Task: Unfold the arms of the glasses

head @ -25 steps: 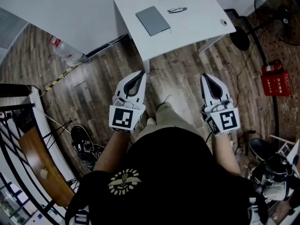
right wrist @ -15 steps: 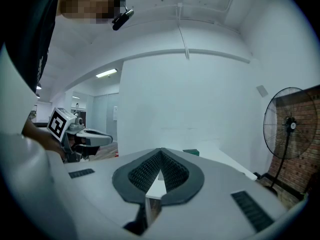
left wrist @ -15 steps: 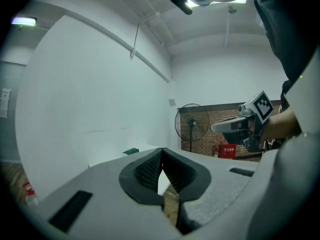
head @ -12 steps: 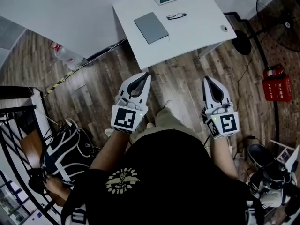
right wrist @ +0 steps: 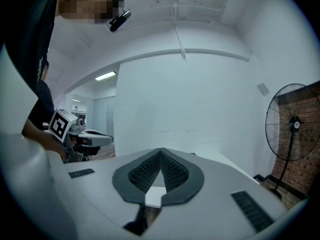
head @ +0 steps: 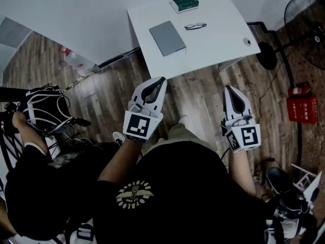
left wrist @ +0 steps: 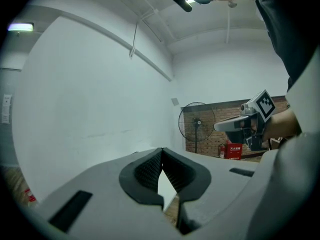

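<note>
Both grippers were held low at the person's waist, noses forward, over the wooden floor (head: pixel 200 93) and short of the table. That reads as an approach posture, nothing engaged yet. Left gripper (head: pixel 161 80): jaw tips met, only the diamond-shaped relief gap behind them, nothing in it. Right gripper (head: pixel 229 89): same, tips together, empty. Closed and empty makes sense for walking up. Both would need to open before touching anything, so task progress judged at zero. Off to the person's left a second person (head: pixel 30 187) was bent over a black-and-white bag-like object (head: pixel 45 108), well clear of the grippers. Ahead, the white table (head: pixel 223 42) carried a grey pad (head: pixel 167 37) nearest. The glasses (head: pixel 195 26) lay just beyond it and to its right, not touching it, and a green box (head: pixel 184 3) sat at the far edge. Glasses lay flat on the tabletop, well apart from both grippers. Dark thin frame, two lenses side by side, compact outline. Arms likely folded in, but too small to confirm. Light, thin part, so my read: one gripper pins the frame, the other swings an arm out, gentle force only. Past the table on the right stood a floor fan (head: pixel 304 19).
</note>
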{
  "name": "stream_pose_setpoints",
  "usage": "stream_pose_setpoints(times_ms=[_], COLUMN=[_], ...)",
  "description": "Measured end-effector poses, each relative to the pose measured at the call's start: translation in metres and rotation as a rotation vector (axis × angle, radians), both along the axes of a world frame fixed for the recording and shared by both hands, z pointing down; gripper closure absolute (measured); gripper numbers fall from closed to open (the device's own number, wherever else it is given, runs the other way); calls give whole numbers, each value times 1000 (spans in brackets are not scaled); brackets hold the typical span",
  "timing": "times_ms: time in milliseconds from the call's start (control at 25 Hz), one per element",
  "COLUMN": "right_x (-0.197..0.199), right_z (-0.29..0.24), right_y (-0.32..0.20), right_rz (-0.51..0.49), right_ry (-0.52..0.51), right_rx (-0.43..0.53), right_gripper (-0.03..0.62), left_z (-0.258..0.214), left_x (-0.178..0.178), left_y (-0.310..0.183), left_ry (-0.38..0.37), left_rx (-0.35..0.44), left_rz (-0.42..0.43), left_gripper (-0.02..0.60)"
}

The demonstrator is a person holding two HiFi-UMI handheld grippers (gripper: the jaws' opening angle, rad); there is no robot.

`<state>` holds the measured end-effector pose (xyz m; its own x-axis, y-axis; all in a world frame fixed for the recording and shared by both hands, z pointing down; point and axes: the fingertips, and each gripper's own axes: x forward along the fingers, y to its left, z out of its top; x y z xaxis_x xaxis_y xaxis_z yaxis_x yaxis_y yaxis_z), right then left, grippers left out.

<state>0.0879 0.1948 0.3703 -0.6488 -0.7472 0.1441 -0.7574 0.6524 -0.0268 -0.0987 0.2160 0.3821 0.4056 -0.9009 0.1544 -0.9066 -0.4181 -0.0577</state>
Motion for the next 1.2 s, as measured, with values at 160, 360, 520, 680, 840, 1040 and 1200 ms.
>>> stream_pose_setpoints(times_ms=[160,360,520,680,840,1040,1200], right_x=[5,15,31,44,47,52,56], right_z=[2,4,4,3,5,-2,-3], right_y=[-15,-37,-52,-67,-70,-68,-64], right_rz=[-10,-43,-47,-37,-44,-45,-34], right_ry=[-4,-16,-30,-50,-52,-61,-63], right_rx=[0,-8,-15,-12,-8,7,15], right_gripper=[593,594,594,592,593,594,594], left_z=[2,-10,-27,-29,-24,-31,-35], left_x=[4,13,21,21,13,8,10], left_y=[-13,-29,-36,-48,-47,-47,-45], left_ry=[-34,-5,-18,-15,-17,-16,-24], left_rx=[-19,21,87,74,43,48,81], left_rz=[-12,-51,-68,-100,-141,-181,-167], left_gripper=[574,574,574,574,574,574,574])
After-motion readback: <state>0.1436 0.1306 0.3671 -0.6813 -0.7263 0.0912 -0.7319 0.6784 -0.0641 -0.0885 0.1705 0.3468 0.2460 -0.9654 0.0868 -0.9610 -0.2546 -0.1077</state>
